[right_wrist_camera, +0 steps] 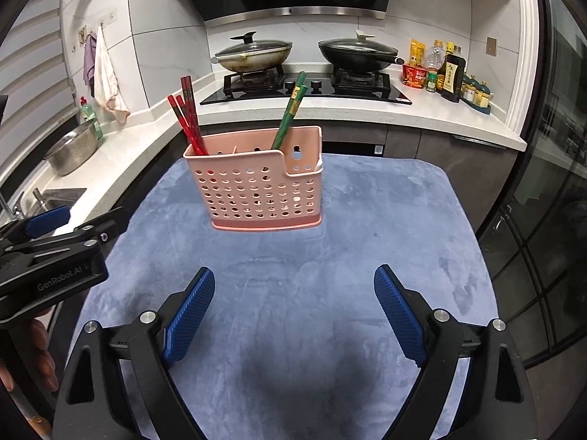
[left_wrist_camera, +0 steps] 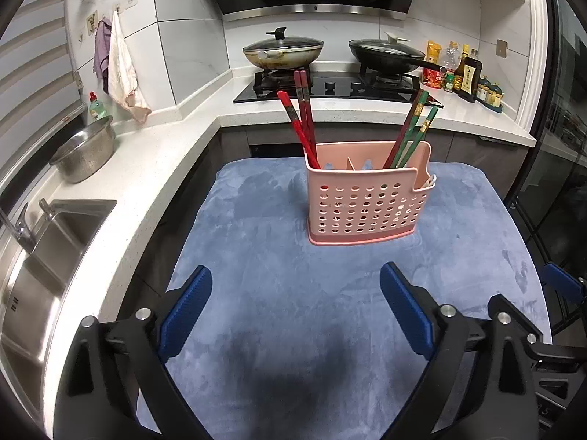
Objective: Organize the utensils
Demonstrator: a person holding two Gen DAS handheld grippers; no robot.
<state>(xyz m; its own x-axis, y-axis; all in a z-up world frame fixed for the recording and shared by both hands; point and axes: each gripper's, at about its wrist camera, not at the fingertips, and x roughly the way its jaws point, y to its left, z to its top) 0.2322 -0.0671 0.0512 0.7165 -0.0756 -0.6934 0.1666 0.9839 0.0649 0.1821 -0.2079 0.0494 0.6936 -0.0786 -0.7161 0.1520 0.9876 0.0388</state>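
A pink perforated utensil holder (left_wrist_camera: 367, 201) stands upright on a blue cloth (left_wrist_camera: 293, 311); it also shows in the right wrist view (right_wrist_camera: 262, 192). Red chopsticks (left_wrist_camera: 302, 124) lean in its left compartment and green chopsticks (left_wrist_camera: 414, 128) in its right one. They show in the right wrist view too, red (right_wrist_camera: 189, 117) and green (right_wrist_camera: 291, 110). My left gripper (left_wrist_camera: 295, 289) is open and empty, a little in front of the holder. My right gripper (right_wrist_camera: 293, 289) is open and empty, also in front of it.
The left gripper's body (right_wrist_camera: 55, 253) shows at the left of the right wrist view. A white counter (left_wrist_camera: 146, 168) holds a steel colander (left_wrist_camera: 86, 156) and a sink (left_wrist_camera: 40, 256). Two lidded pans (left_wrist_camera: 282, 51) sit on the stove, bottles (left_wrist_camera: 462, 73) at the right.
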